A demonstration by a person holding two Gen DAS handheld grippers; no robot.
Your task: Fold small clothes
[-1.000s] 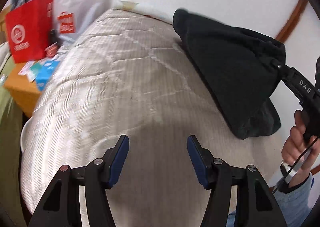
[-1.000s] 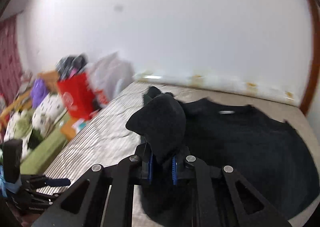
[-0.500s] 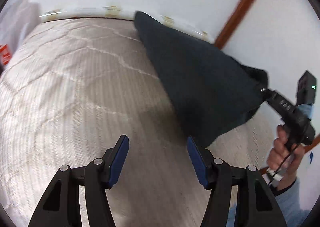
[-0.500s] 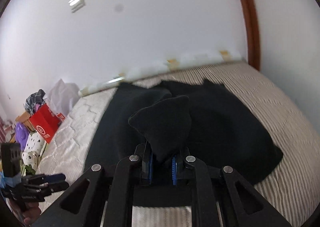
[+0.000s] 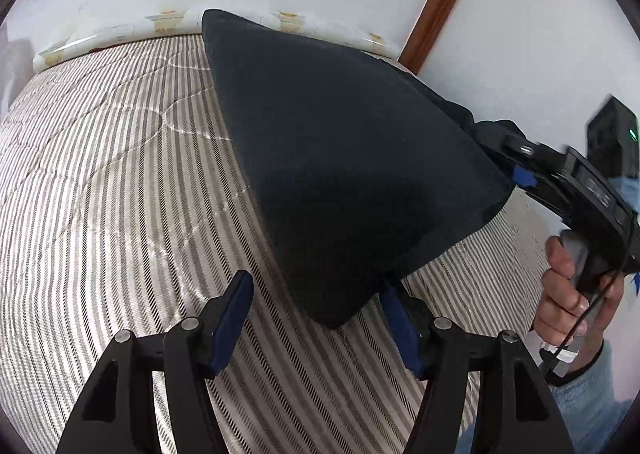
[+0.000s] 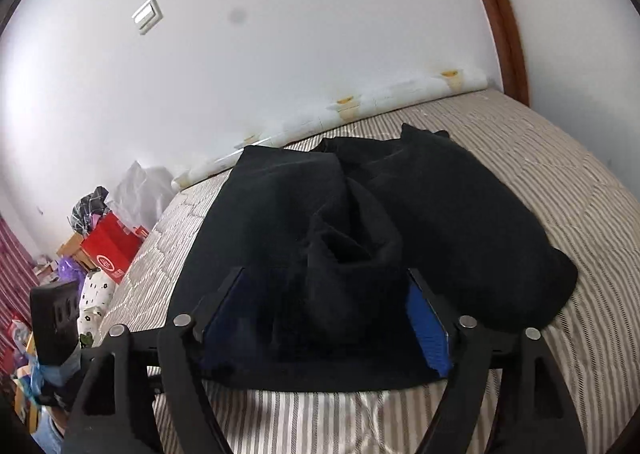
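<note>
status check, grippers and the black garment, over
Right gripper jaws opening, black garment loose between them. Left gripper open at its corner. Striped mattress, nothing blocking.

A striped quilted bed [image 5: 120,182] carries a black garment [image 6: 440,214], spread toward its far wall-side edge.

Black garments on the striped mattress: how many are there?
1: a black fabric garment lying bunched on the striped mattress near the wall. More could hide inside its folds.
</note>
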